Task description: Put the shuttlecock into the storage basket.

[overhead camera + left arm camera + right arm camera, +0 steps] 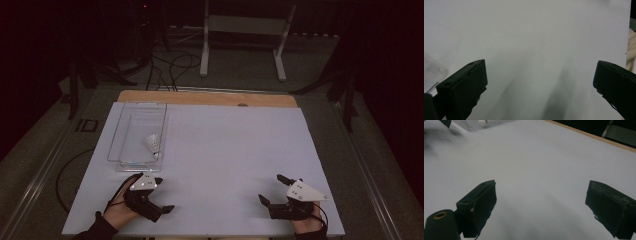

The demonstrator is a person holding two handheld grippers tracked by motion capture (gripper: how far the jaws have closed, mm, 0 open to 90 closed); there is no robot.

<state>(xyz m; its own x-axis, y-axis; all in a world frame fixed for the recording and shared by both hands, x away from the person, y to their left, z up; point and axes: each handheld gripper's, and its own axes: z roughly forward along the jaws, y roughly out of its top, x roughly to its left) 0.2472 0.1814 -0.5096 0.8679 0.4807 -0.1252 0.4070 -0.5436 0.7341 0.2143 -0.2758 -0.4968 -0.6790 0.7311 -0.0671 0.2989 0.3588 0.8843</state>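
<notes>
Toward the left of the pale grey table mat [225, 150], one clear rectangular plastic tray [137, 135] holds one white feathered shuttlecock [154, 144], lying near the tray's near right corner. Just below that tray, the left gripper [162, 194] rests by the mat's near edge, jaws spread wide and holding nothing. Its own view adds a corner of the tray [431, 72] at the left and bare mat between the jaws. Well apart at the right, the right gripper [271, 189] is likewise released, wide and empty. Its view shows the tray's end [481, 123] with the shuttlecock's round cork [482, 121], plus the mat's wooden edge strip [599, 138]. Two grippers, one tray, one shuttlecock.
</notes>
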